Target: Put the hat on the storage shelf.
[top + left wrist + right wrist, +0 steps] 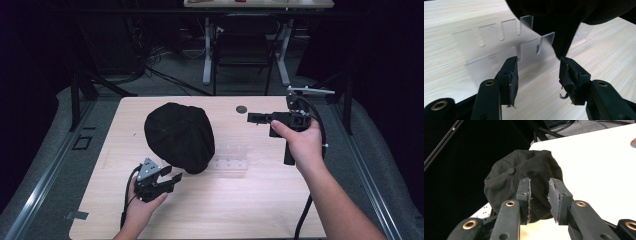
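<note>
Black cloth cap point(179, 136) with a button on its crown lay toward the left-centre of the pale wooden table point(240, 210), draped partly over a clear slotted acrylic stand point(231, 159) whose right end stuck out from under it

Left gripper point(170, 181) sat low at the cap's near edge, jaws spread wide and empty. In the left gripper view the left gripper point(537, 75) pointed at the stand point(499, 42), with a dark fold of the cap point(564, 30) hanging just above and beside one of the pads point(569, 75); could not tell whether it touched

Right gripper point(251, 118) was held up off the table to the right of the cap, aimed left toward it, well apart from the cloth. In the right gripper view the right gripper point(539, 200) showed jaws parted with nothing between them, the cap point(524, 182) beyond

A small dark round disc point(242, 108) lay on the far part of the table, clear of the work

Judgement: approach stage, before any grasp; the cap looked to be the thing being handled on or off the stand. Next move probably called for the left gripper to slide in and close on the hanging edge of cloth, not on the acrylic, while the right came down to take the opposite side. Limp fabric may sag or drag the light stand along
</note>
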Motion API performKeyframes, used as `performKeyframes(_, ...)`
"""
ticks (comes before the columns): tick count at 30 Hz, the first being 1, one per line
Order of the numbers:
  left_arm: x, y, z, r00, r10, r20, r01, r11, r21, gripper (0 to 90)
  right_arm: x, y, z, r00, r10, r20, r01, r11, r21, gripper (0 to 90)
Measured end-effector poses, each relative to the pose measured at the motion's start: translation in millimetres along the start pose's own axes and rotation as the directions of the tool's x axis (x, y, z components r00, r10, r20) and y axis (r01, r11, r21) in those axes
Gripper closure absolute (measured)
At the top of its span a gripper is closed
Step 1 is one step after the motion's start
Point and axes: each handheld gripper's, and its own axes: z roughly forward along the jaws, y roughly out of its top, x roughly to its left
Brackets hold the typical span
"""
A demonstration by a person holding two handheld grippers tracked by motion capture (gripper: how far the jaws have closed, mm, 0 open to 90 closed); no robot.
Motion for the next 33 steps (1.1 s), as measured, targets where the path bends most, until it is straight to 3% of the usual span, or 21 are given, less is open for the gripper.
performKeyframes(8,15.0,-7.8,-22.7,0.9992,-0.026,-0.031,0.026,0.9997,0.004,48.0,-13.2,-17.3,-11.0,0.9988,-0.01,0.049,0.01,1.0,0.004,70.3)
performKeyframes(13,20.9,-14.3,-33.2,0.9978,-0.041,-0.052,0.041,0.9991,0.002,47.8,-22.3,-30.4,-17.6,0.9942,-0.042,0.099,0.042,0.999,0.001,69.6)
performKeyframes(18,26.0,-19.1,-37.5,0.9959,-0.065,-0.063,0.064,0.9979,-0.011,46.7,-27.6,-49.9,-21.0,0.9773,-0.115,0.178,0.114,0.993,0.016,68.3)
performKeyframes(21,28.5,-22.8,-36.5,0.9934,-0.089,-0.072,0.088,0.996,-0.013,46.4,-31.0,-61.5,-20.3,0.9622,-0.154,0.224,0.154,0.988,0.019,67.3)
performKeyframes(24,29.5,-26.3,-35.1,0.9933,-0.089,-0.073,0.089,0.996,-0.004,46.2,-37.2,-75.0,-19.4,0.9476,-0.185,0.26,0.187,0.982,0.019,66.3)
performKeyframes(27,28.8,-29.0,-33.6,0.9938,-0.083,-0.073,0.084,0.9965,0.003,46.2,-45.1,-86.4,-18.5,0.9473,-0.183,0.263,0.186,0.983,0.013,65.3)
performKeyframes(33,27.2,-32.7,-31.9,0.9961,-0.062,-0.063,0.063,0.9978,0.021,46.3,-57.7,-108.5,-15.2,0.9298,-0.215,0.299,0.217,0.976,0.025,63.2)
